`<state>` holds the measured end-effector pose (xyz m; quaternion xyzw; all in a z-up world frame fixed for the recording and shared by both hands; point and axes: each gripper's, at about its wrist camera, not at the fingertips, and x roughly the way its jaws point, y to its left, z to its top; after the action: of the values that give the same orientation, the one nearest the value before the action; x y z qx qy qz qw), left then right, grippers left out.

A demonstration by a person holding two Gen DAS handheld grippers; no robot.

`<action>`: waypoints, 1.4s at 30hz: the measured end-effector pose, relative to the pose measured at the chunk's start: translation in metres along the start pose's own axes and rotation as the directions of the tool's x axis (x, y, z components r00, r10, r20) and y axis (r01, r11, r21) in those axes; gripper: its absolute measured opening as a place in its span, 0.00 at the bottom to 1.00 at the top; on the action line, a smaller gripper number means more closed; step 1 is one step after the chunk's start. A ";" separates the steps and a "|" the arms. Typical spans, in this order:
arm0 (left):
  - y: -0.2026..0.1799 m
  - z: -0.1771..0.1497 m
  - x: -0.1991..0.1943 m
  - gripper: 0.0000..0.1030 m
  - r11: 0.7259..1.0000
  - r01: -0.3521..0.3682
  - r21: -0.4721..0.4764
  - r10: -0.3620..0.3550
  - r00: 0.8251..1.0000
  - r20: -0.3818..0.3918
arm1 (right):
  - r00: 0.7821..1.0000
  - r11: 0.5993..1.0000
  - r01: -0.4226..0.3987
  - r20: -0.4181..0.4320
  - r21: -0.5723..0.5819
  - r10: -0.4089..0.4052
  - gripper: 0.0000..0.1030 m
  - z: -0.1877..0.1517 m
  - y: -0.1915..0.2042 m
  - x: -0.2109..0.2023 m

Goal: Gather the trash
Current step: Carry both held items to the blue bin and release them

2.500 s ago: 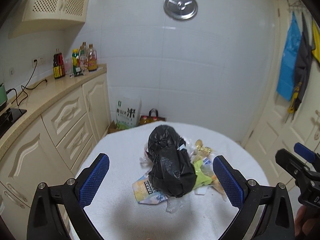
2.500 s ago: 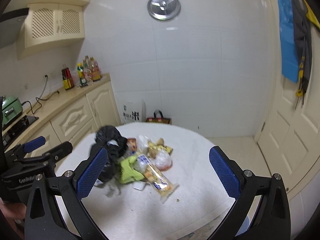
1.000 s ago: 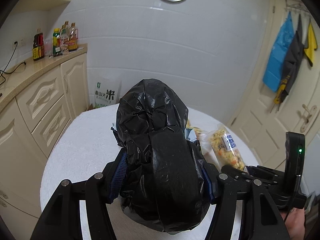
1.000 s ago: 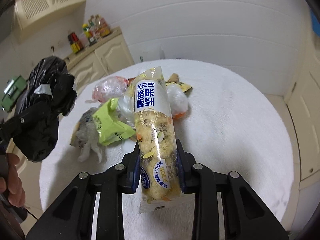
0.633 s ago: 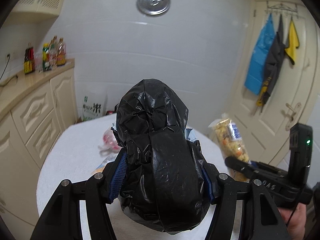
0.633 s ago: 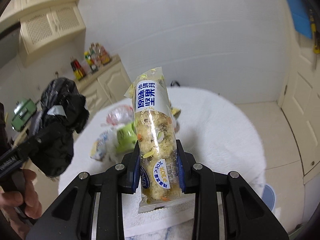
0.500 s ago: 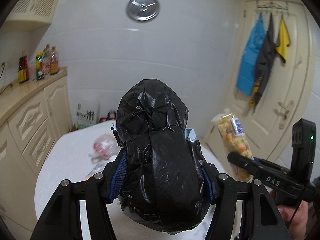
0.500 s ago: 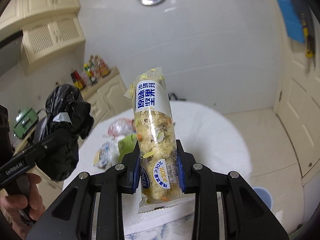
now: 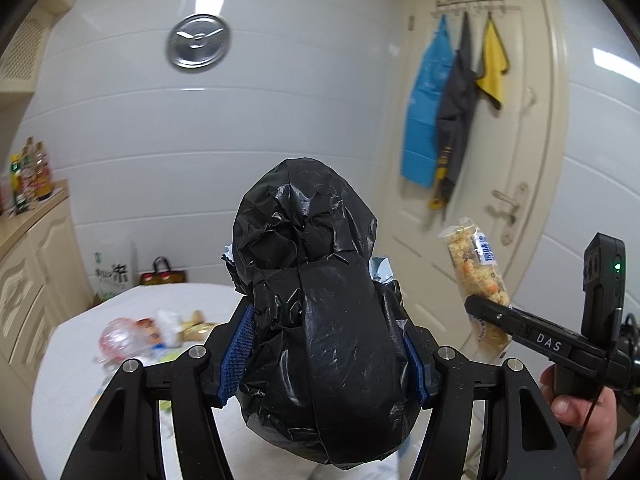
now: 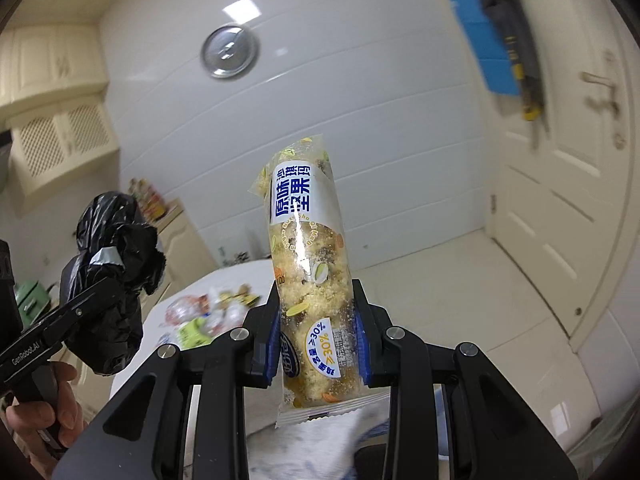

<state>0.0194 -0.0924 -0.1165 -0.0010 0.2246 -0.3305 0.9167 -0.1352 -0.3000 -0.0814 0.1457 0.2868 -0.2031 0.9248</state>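
My left gripper [image 9: 324, 348] is shut on a bundled black trash bag [image 9: 316, 320] that fills the middle of the left wrist view and hangs above the table. The same black trash bag [image 10: 112, 272] shows at the left of the right wrist view. My right gripper [image 10: 316, 336] is shut on a long clear snack packet [image 10: 308, 264] with a blue and white label, held upright well above the table. That snack packet [image 9: 476, 276] appears to the right of the bag in the left wrist view. Several wrappers [image 10: 208, 308] lie in a heap on the round white table [image 9: 80, 344].
Cream kitchen cabinets [image 9: 24, 280] with bottles [image 9: 28, 172] on the counter stand at the left. A cream door [image 10: 560, 200] with hanging cloths [image 9: 452, 112] is at the right. Bags [image 9: 116, 276] sit on the floor by the far wall. A person's hand [image 9: 580, 420] holds the right gripper.
Both grippers have risen with their loads. The right gripper has lifted the snack packet off the table and tilted up, so the table heap has dropped low in both views.
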 end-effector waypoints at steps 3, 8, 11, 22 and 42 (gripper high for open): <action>-0.008 -0.009 -0.002 0.58 0.999 0.040 0.022 -0.040 0.999 -0.006 | 0.999 0.998 0.045 0.026 0.033 -0.046 0.29 0.003 -0.018 -0.013; -0.035 -0.014 0.022 0.58 0.992 0.111 0.053 -0.108 0.993 -0.051 | 0.992 0.990 0.117 0.029 0.085 -0.120 0.29 0.001 -0.044 -0.023; -0.053 -0.014 0.051 0.58 0.986 0.153 0.069 -0.145 0.984 -0.102 | 0.987 0.980 0.157 0.002 0.118 -0.159 0.29 -0.006 -0.068 -0.023; -0.097 -0.011 0.178 0.58 0.967 0.245 0.067 -0.209 0.919 -0.336 | 0.965 0.935 0.247 -0.149 0.256 -0.214 0.29 -0.052 -0.156 0.015; -0.110 -0.037 0.329 0.78 0.972 0.194 0.133 -0.081 0.806 -0.586 | 0.923 0.840 0.332 -0.332 0.428 -0.195 0.66 -0.109 -0.246 0.089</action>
<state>0.1615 -0.3723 -0.2685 0.1687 0.4588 -0.4005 0.7750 -0.2327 -0.4990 -0.2574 0.3541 0.3711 -0.3715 0.7739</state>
